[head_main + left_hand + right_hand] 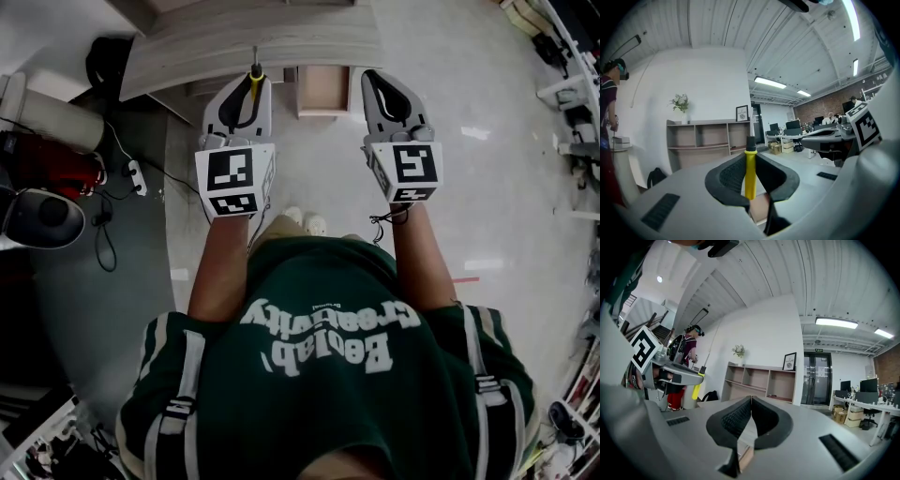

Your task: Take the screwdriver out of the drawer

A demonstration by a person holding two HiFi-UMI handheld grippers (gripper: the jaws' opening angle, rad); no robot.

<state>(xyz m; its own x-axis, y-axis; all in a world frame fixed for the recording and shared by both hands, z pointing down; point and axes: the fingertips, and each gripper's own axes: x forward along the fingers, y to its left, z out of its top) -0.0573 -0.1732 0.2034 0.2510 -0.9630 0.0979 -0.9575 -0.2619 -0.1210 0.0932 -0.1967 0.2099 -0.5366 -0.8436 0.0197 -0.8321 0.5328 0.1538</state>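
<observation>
The left claw is closed on the screwdriver. The yellow handle is clamped between the two black pads, upright along the line of the jaws, with its black collar and metal shaft projecting beyond the fingertips. In the head view the screwdriver is seen raised in front of the person, clear of the drawer and pointing toward the edge of the worktop.

The right claw is fully closed. Its pads are pressed together at the tips, and nothing is held between them (only a narrow wedge-shaped gap is seen behind the tips).

The drawer is pulled out from under the worktop, and its pale wooden interior is visible between the two claws in the head view. Both claws are held level beside each other, well apart, each marker cube facing the head camera.
</observation>
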